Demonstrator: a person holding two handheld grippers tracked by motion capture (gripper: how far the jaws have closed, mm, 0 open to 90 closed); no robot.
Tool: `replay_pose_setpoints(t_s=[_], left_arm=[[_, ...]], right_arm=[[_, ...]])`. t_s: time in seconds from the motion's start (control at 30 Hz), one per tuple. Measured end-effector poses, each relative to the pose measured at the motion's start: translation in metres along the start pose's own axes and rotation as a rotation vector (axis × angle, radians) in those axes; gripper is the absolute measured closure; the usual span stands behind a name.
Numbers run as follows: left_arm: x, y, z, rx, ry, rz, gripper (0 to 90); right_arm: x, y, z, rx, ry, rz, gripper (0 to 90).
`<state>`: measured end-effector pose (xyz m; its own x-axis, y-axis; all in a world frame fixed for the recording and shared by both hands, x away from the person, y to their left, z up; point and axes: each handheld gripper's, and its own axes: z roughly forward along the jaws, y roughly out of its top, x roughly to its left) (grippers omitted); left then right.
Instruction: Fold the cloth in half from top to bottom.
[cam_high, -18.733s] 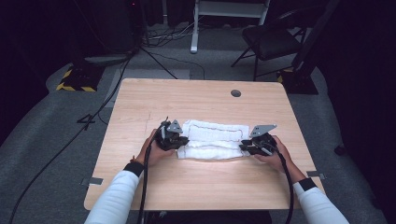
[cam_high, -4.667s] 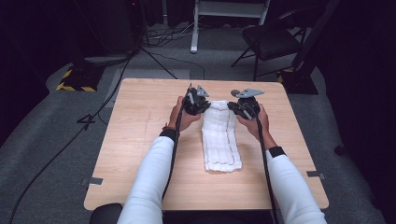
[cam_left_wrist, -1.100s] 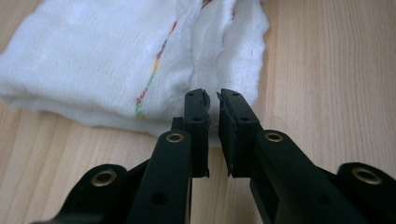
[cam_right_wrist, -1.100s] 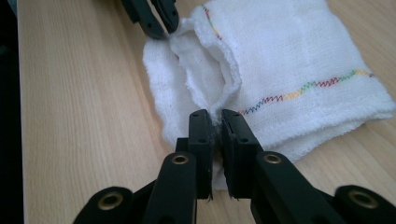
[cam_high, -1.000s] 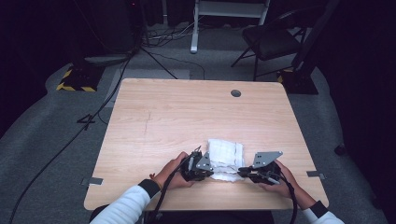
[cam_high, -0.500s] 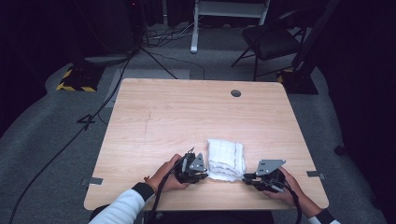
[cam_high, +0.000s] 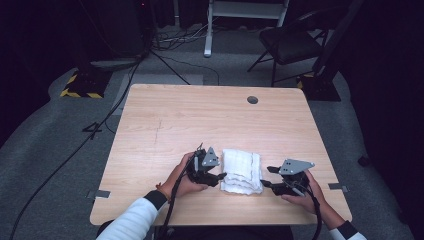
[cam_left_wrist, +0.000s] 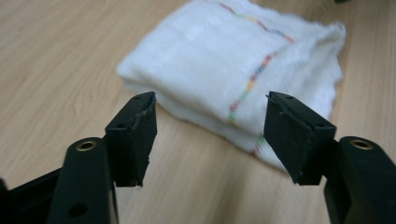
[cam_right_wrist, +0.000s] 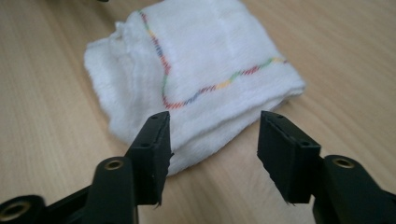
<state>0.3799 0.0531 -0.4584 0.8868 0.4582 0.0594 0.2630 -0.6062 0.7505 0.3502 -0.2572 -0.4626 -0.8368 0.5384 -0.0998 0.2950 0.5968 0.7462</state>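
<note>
Backing both grippers, L (cam_high: 223, 176) & R (cam_high: 263, 183), w/ jaws just opening wide & empty, straight off folded white terry towel (cam_high: 242, 170), avoiding snagging its layers.

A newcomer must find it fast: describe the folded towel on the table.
On the wooden table, look at the near edge, between the left gripper and right gripper. The folded towel lies there: white, fluffy, with a thin rainbow-stitched line, the table's one soft thing.

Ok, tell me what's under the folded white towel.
The folded white towel lies flat on the wooden table, stacked in layers with its own lower folds showing at the edges. Whatever might sit between or beneath those layers is covered.
</note>
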Motion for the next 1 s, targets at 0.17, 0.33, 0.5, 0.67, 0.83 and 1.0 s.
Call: replay_pose_setpoints(t_s=[0.17, 0.33, 0.5, 0.67, 0.83, 1.0], left_arm=[[0.006, 0.014, 0.021, 0.018, 0.017, 0.009, 31.3], [-0.006, 0.011, 0.039, 0.106, -0.005, 0.075, 28.7], [-0.017, 0.002, 0.034, 0.122, 0.010, 0.110, 28.3], [-0.018, -0.008, 0.027, 0.109, -0.020, 0.066, 27.9], [-0.024, -0.019, 0.009, 0.133, -0.017, 0.072, 21.3], [-0.023, -0.035, -0.012, 0.124, -0.007, 0.058, 21.1]], right_arm=[[-0.003, 0.012, 0.017, 0.012, -0.023, -0.003, 37.6], [0.008, 0.012, 0.037, 0.079, 0.015, -0.048, 31.8], [0.012, 0.005, 0.035, 0.087, 0.046, -0.029, 32.1], [0.016, 0.001, 0.032, 0.093, 0.067, -0.028, 32.2], [0.021, 0.001, 0.030, 0.102, 0.061, -0.042, 31.8], [0.024, 0.001, 0.025, 0.110, 0.050, -0.057, 27.6]])
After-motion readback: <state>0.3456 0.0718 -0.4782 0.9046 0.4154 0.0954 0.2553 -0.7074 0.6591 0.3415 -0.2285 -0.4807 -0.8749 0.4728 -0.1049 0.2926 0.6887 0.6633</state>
